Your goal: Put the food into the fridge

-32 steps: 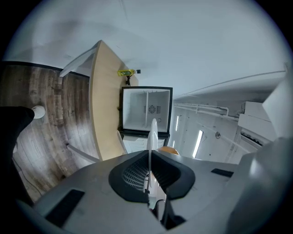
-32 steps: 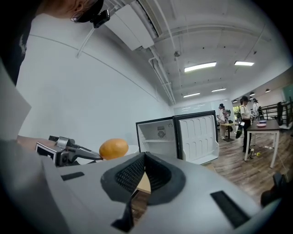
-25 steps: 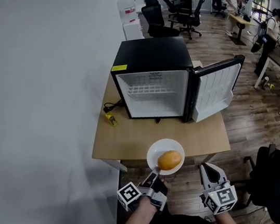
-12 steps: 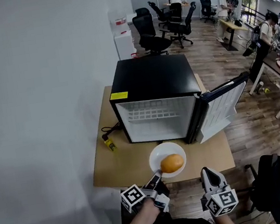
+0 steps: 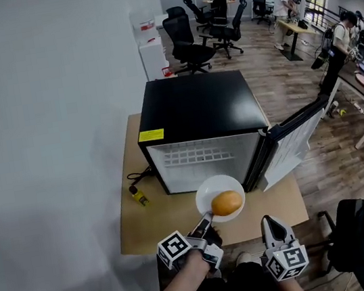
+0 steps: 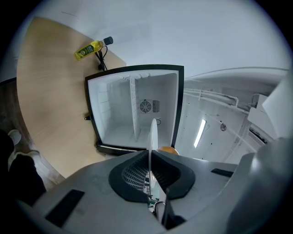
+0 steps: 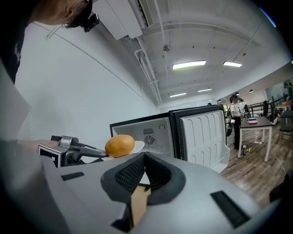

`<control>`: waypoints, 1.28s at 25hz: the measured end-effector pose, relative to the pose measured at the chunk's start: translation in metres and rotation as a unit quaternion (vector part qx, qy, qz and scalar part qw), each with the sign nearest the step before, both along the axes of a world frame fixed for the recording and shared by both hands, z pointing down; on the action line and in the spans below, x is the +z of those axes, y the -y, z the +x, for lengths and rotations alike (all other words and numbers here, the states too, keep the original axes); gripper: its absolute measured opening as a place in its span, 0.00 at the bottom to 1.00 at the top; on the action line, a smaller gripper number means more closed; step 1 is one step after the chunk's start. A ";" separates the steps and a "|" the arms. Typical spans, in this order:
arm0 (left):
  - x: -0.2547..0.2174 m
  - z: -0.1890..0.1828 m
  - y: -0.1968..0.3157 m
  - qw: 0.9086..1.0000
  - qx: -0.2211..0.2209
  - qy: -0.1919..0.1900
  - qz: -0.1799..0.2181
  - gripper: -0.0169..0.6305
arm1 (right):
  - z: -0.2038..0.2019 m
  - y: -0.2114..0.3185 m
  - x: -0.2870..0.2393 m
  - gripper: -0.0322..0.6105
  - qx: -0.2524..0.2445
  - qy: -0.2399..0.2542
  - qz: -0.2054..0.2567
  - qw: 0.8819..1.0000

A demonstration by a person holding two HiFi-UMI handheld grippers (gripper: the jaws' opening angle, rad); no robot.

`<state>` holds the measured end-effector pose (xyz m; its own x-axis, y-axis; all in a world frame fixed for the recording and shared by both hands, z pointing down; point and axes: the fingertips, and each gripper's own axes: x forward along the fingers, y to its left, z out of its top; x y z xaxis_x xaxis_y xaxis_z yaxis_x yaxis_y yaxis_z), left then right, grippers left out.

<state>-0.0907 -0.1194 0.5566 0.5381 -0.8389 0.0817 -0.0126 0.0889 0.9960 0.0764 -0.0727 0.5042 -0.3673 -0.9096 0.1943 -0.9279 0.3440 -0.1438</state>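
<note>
Pinching the plate [image 5: 208, 197] with my left tongs [image 5: 206, 224], I face the open fridge [image 5: 205, 161] straight ahead; right tongs [image 5: 271, 223] closed, empty.

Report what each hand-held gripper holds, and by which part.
Left hand-held gripper: the white plate bearing the orange food, pinched at its near rim. Right hand-held gripper: nothing, jaws together.

Nothing legible: the fridge's [image 5: 196, 105] yellow sticker [image 5: 151, 135] is too small

The left gripper [image 5: 207, 224], level before the open black mini fridge [image 5: 196, 105], clamps the rim of the round white plate [image 5: 209, 188]; the right gripper [image 5: 270, 220] beside it is closed, empty.
</note>
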 end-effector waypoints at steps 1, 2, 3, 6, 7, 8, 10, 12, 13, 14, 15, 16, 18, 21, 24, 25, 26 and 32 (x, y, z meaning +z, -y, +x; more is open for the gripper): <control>0.000 0.001 0.005 1.000 -0.001 0.000 -0.001 0.06 | 0.001 0.004 0.000 0.14 0.001 0.000 0.000 1.000; 0.001 0.001 0.011 1.000 -0.002 0.002 -0.003 0.06 | 0.001 0.008 0.001 0.14 0.001 0.000 0.001 1.000; 0.002 0.001 0.017 1.000 -0.003 0.006 -0.006 0.06 | 0.002 0.013 0.002 0.14 0.001 0.000 0.001 1.000; 0.003 0.003 0.035 1.000 -0.011 0.011 -0.012 0.06 | 0.002 0.031 0.003 0.14 -0.008 0.000 0.004 1.000; 0.003 0.004 0.042 1.000 -0.013 0.009 -0.013 0.06 | 0.002 0.037 0.002 0.14 -0.014 0.001 0.007 1.000; 0.004 0.005 0.049 1.000 -0.016 0.008 -0.013 0.06 | 0.002 0.045 0.002 0.14 -0.021 0.000 0.011 1.000; 0.006 0.005 0.063 1.000 -0.022 0.009 -0.015 0.06 | 0.000 0.060 0.000 0.14 -0.032 -0.001 0.018 0.999; 0.009 0.005 0.079 0.999 -0.027 0.012 -0.016 0.06 | -0.001 0.076 -0.003 0.14 -0.043 -0.002 0.022 0.999; 0.011 0.006 0.086 0.999 -0.028 0.015 -0.014 0.06 | -0.003 0.083 -0.005 0.14 -0.049 -0.002 0.025 0.998; 0.012 0.008 0.094 0.999 -0.027 0.018 -0.011 0.06 | -0.005 0.088 -0.007 0.14 -0.057 -0.003 0.029 0.998; 0.014 0.009 0.101 0.999 -0.027 0.020 -0.007 0.06 | -0.008 0.093 -0.009 0.14 -0.064 -0.004 0.033 0.997; 0.016 0.010 0.108 0.999 -0.028 0.020 -0.005 0.06 | -0.012 0.098 -0.009 0.14 -0.071 -0.005 0.036 0.997; 0.020 0.010 0.121 0.999 -0.029 0.020 -0.006 0.06 | -0.017 0.108 -0.007 0.14 -0.079 -0.006 0.037 0.996; 0.027 0.012 0.139 0.999 -0.029 0.024 -0.011 0.06 | -0.019 0.122 -0.008 0.14 -0.082 -0.006 0.038 0.996; 0.031 0.015 0.155 0.999 -0.029 0.023 -0.015 0.06 | -0.013 0.138 -0.010 0.14 -0.071 -0.008 0.039 0.997; 0.032 0.016 0.160 0.999 -0.029 0.022 -0.017 0.06 | -0.010 0.143 -0.009 0.14 -0.065 -0.009 0.038 0.997; 0.034 0.017 0.164 0.999 -0.028 0.021 -0.019 0.06 | -0.007 0.147 -0.009 0.14 -0.060 -0.010 0.036 0.997; 0.040 0.022 0.187 0.999 -0.023 0.018 -0.024 0.06 | 0.002 0.165 -0.009 0.14 -0.042 -0.013 0.033 0.998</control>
<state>-0.0685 -0.3065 0.5962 0.4955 -0.8571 0.1411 -0.0432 0.1379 0.9895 0.0787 -0.2378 0.4953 -0.4393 -0.8865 0.1457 -0.8981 0.4295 -0.0944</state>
